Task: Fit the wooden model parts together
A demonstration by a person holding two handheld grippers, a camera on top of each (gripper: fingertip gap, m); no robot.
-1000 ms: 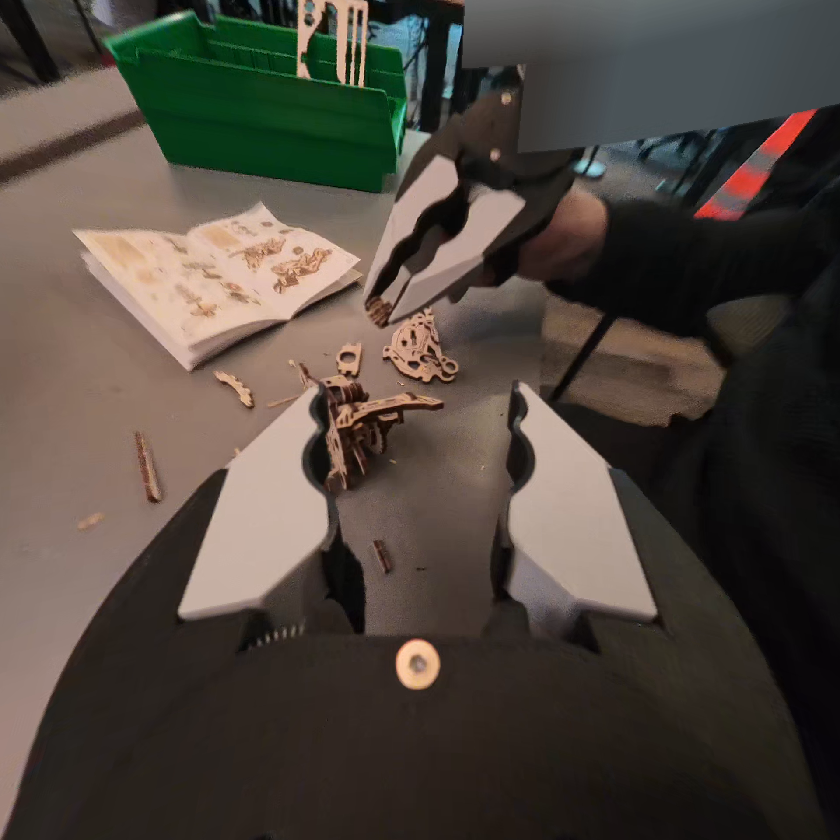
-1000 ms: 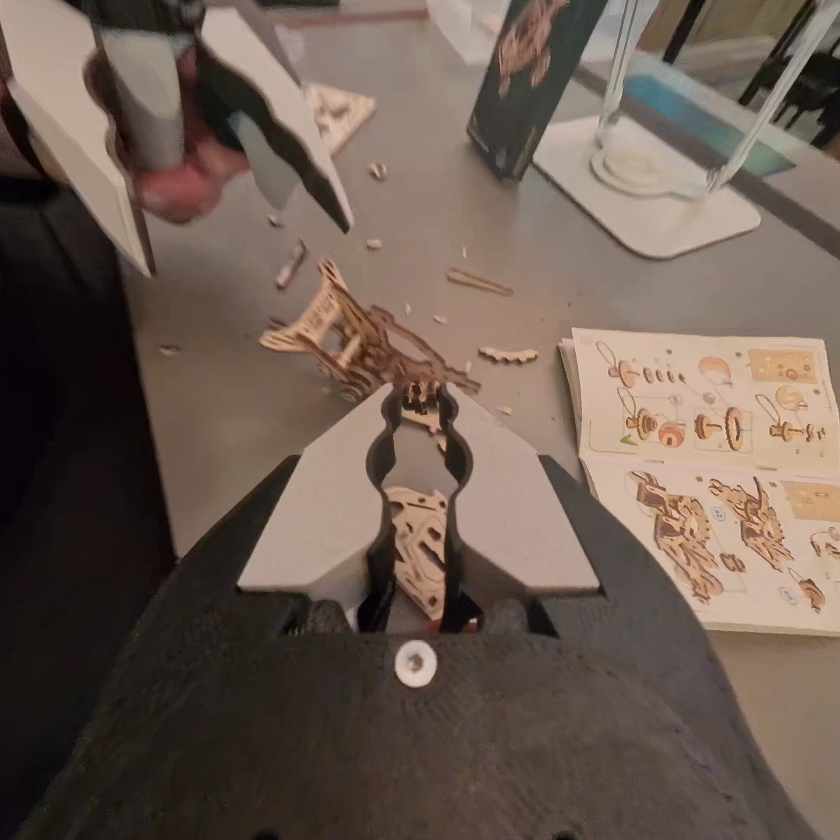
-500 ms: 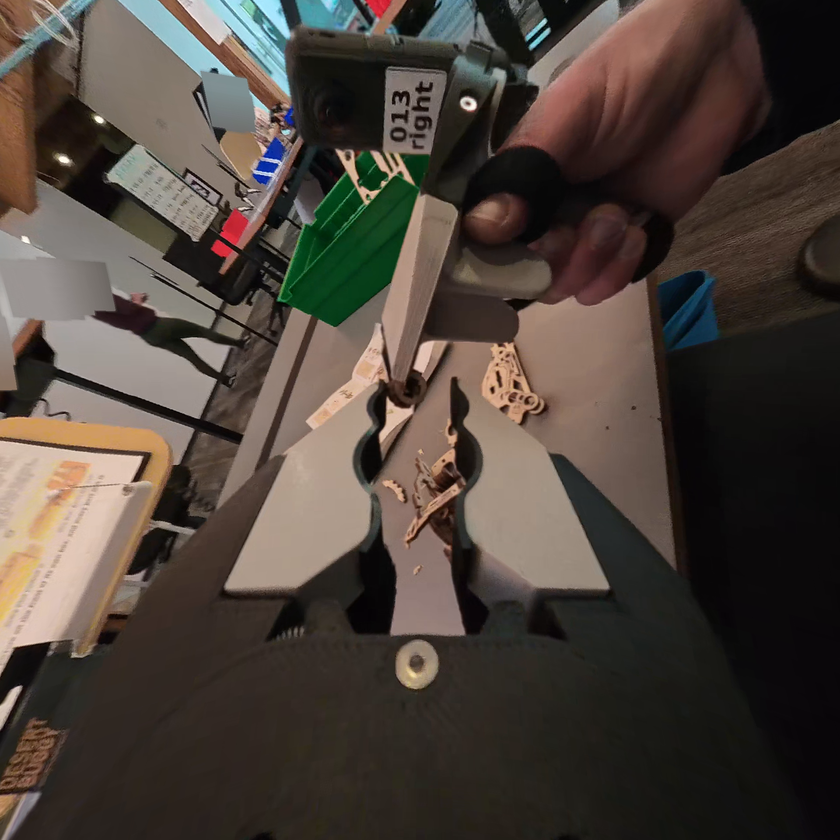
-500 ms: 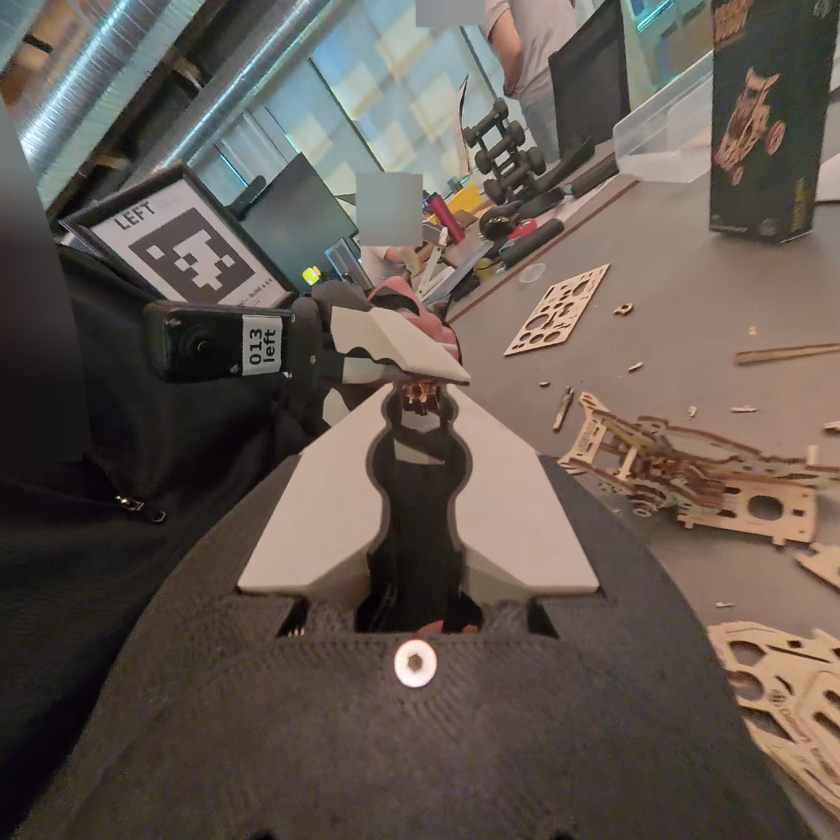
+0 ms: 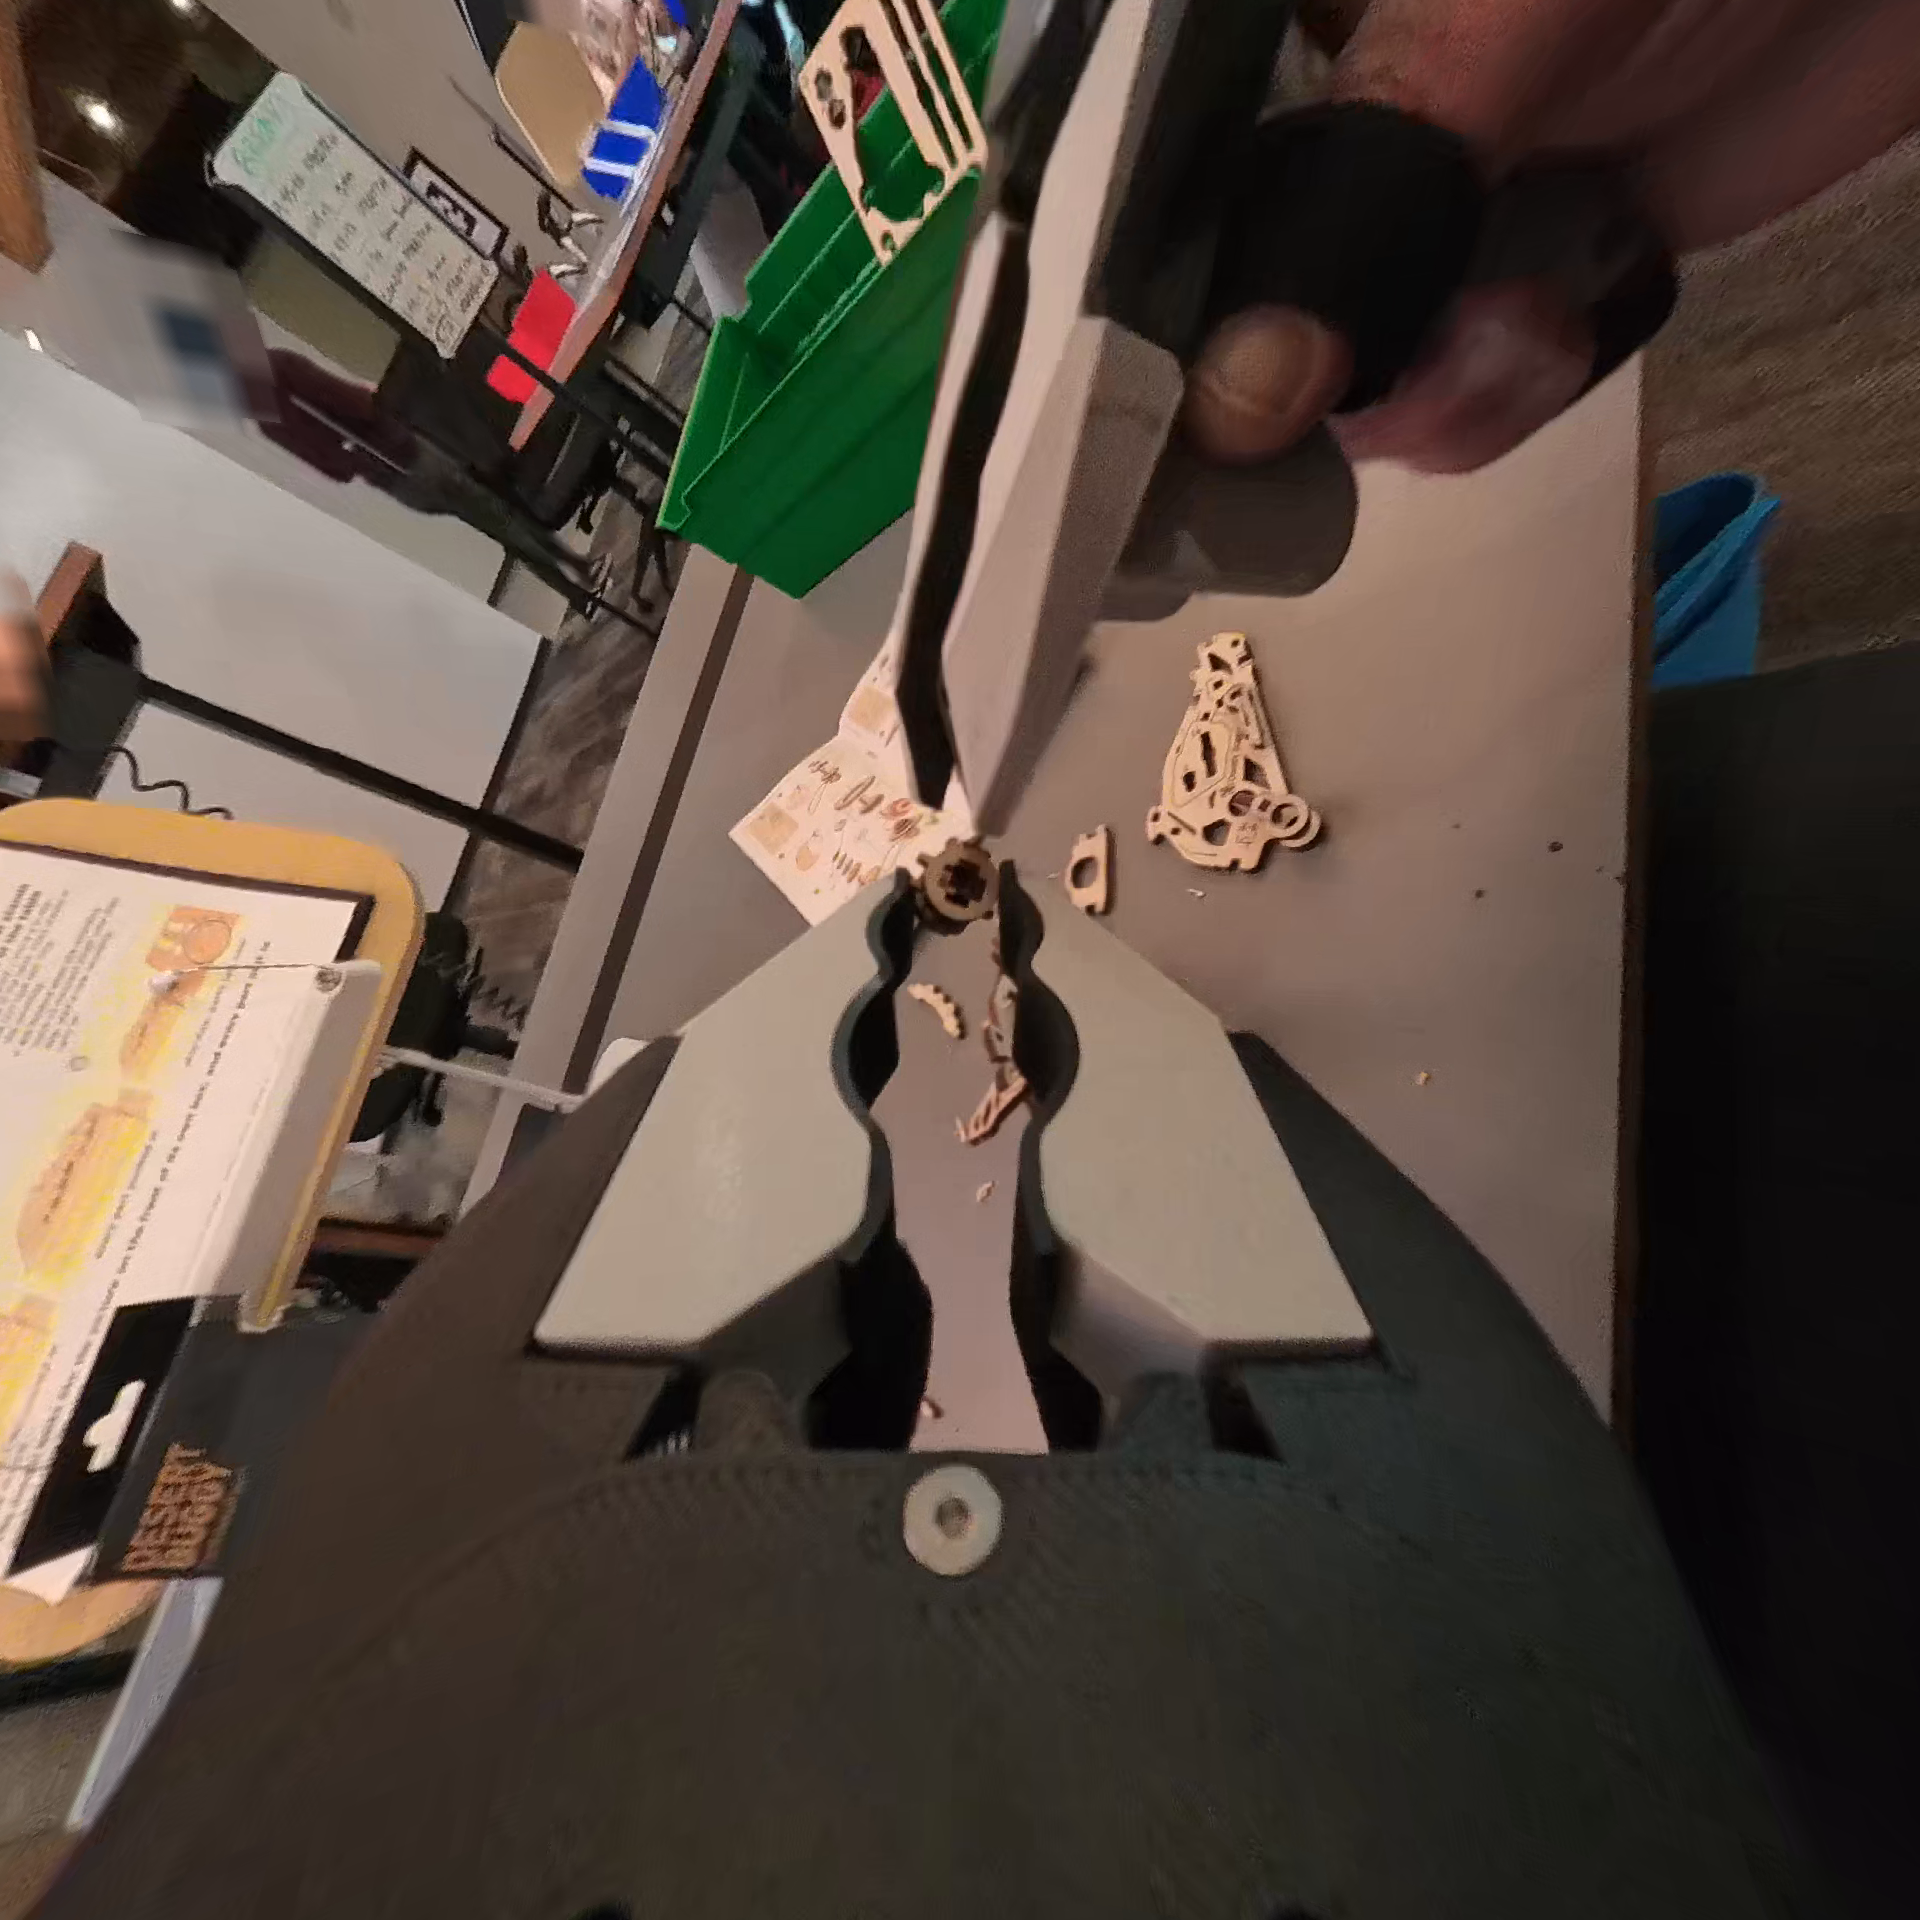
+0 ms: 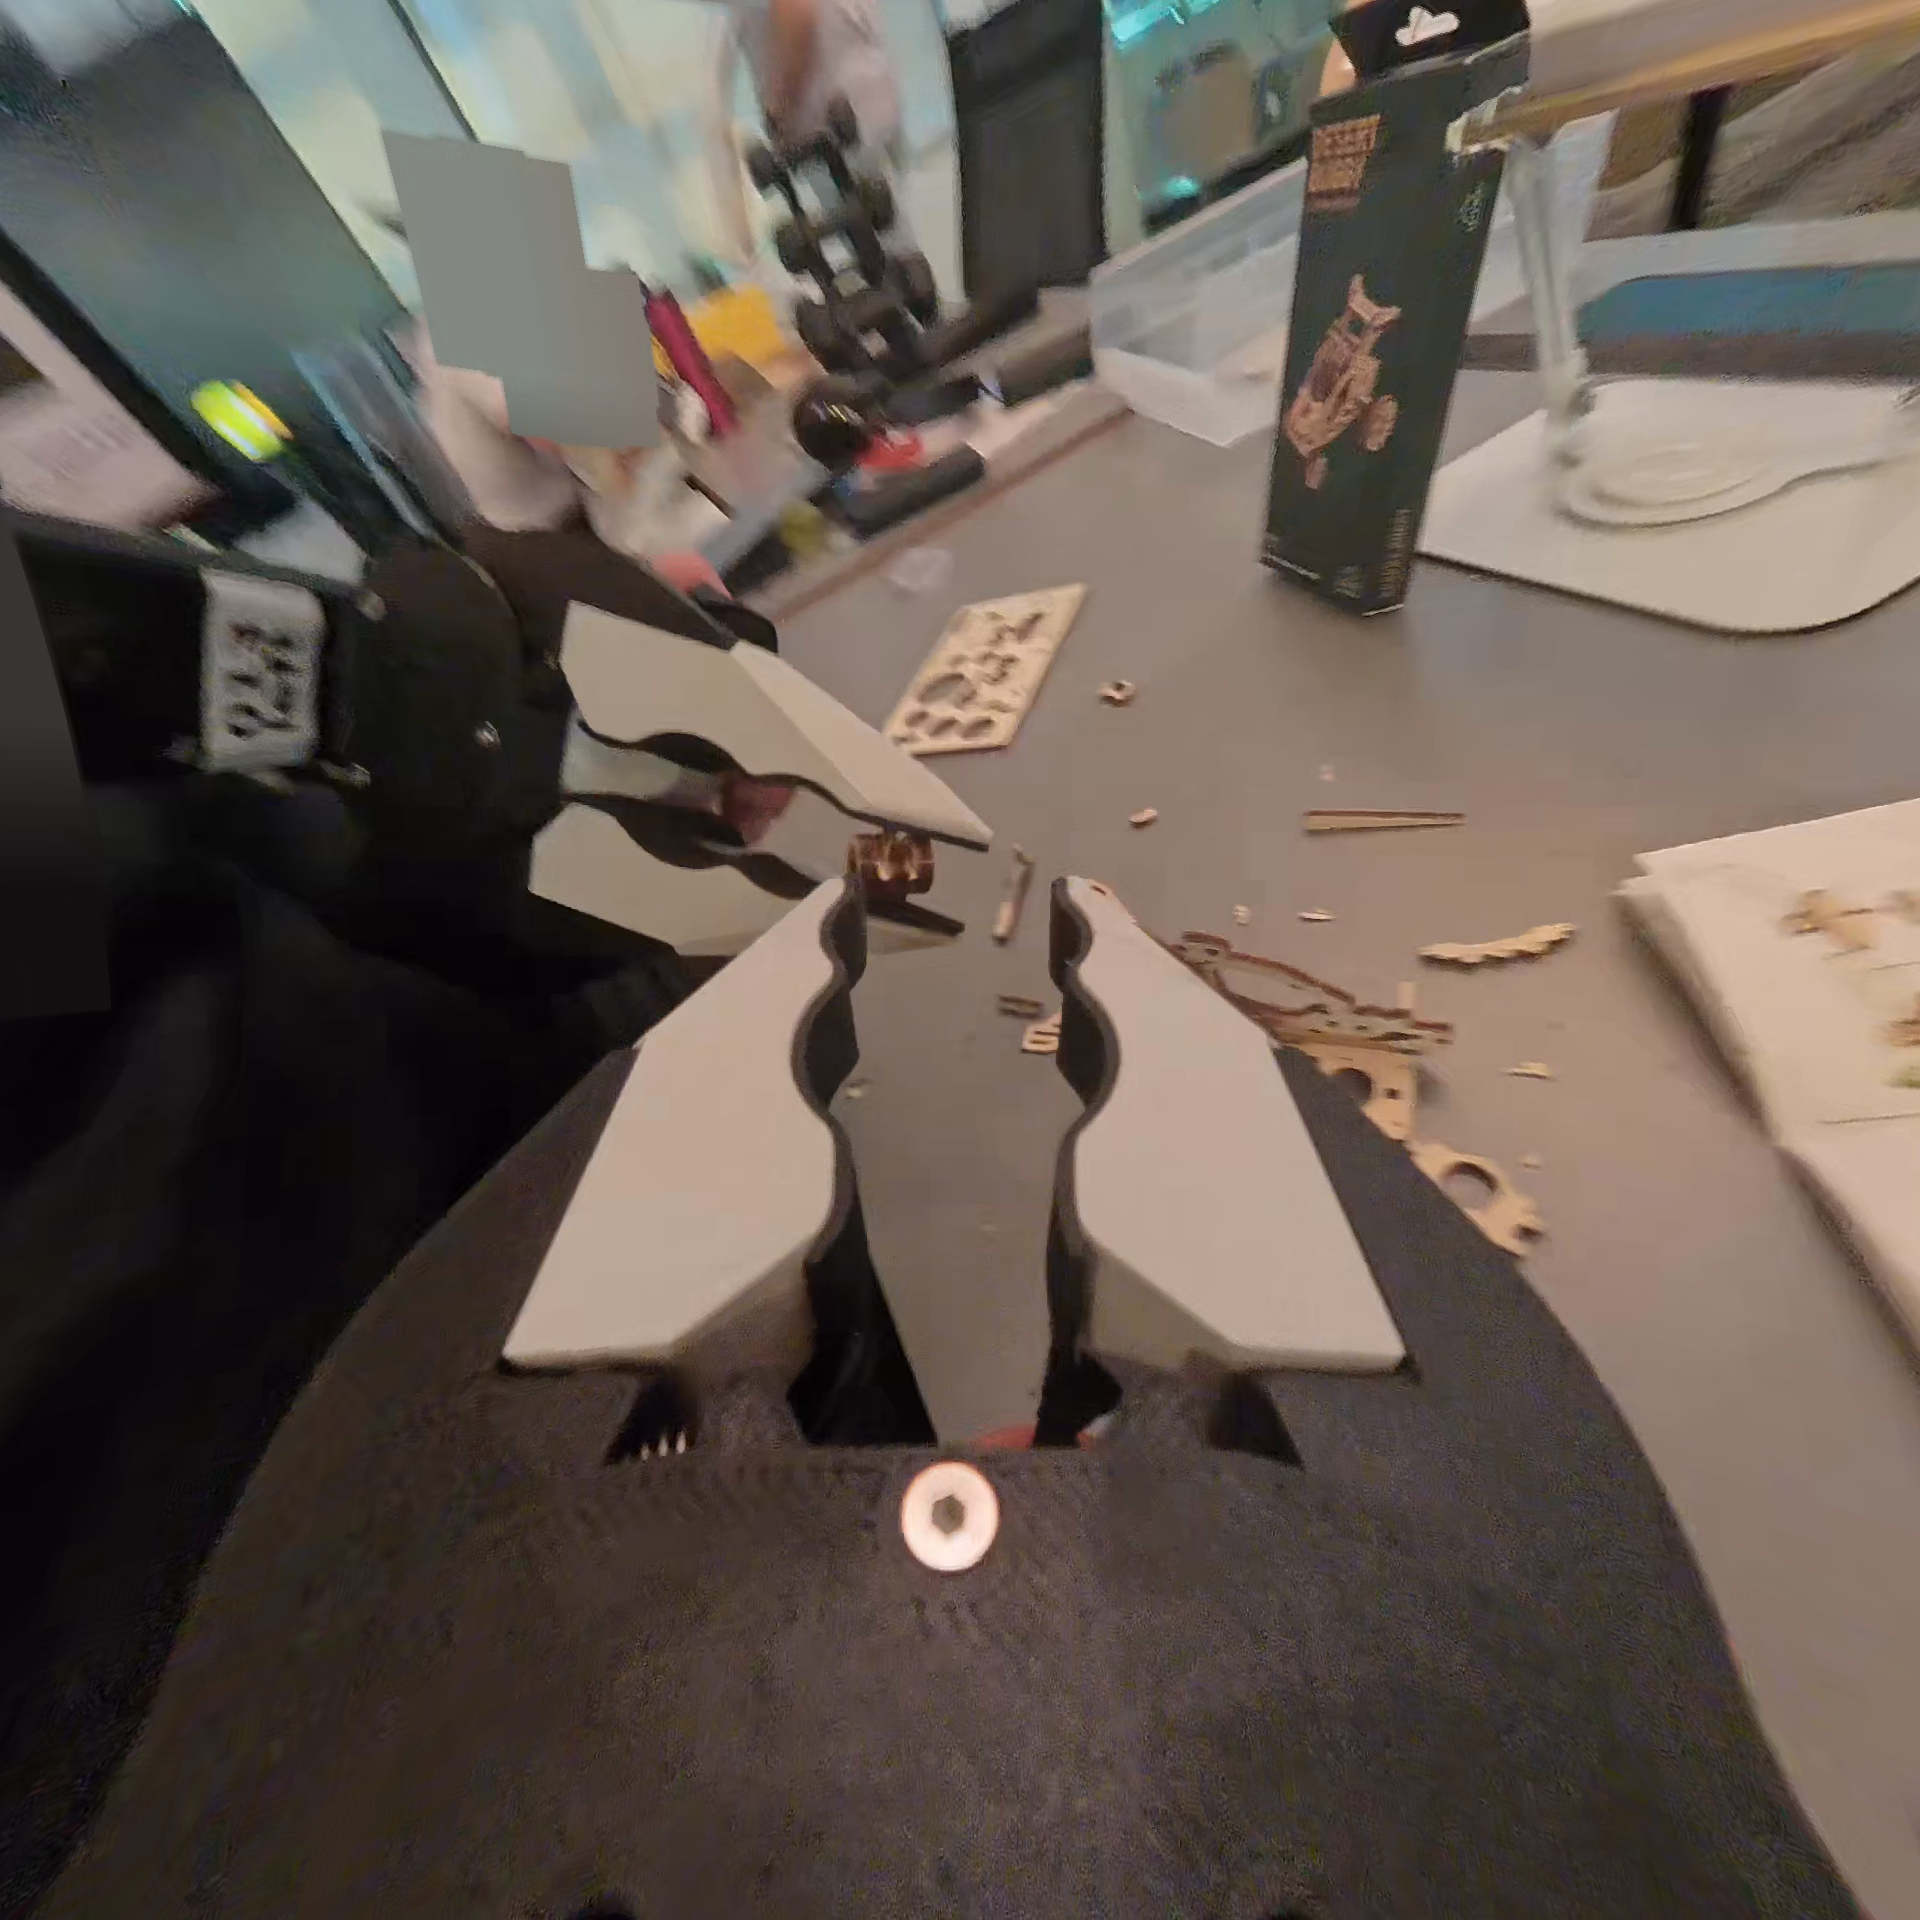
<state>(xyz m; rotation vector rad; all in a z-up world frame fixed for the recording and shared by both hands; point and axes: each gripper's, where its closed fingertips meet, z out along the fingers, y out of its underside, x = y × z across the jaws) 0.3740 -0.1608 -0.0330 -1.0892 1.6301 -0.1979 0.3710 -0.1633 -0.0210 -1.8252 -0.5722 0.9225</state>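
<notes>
A small round wooden gear piece sits pinched between the fingertips of my left gripper, which is shut on it and held above the grey table. My right gripper is open and empty, its tips just beside the gear. In the right wrist view the left gripper comes in from the left with the gear in its tips. In the left wrist view the right gripper points down at the gear from above. The partly built wooden model lies on the table.
A flat wooden cut-out and loose wooden bits lie on the table. An open instruction booklet is at the right. A punched wooden sheet, a dark upright box and a white stand base stand farther back. A green bin is at the far end. The flat wooden cut-out is about equally far from each gripper, around 15 cm.
Both grippers rose from the table and came tip to tip. My left gripper shut on the small gear piece. My right gripper, which held it, opened and let go.
</notes>
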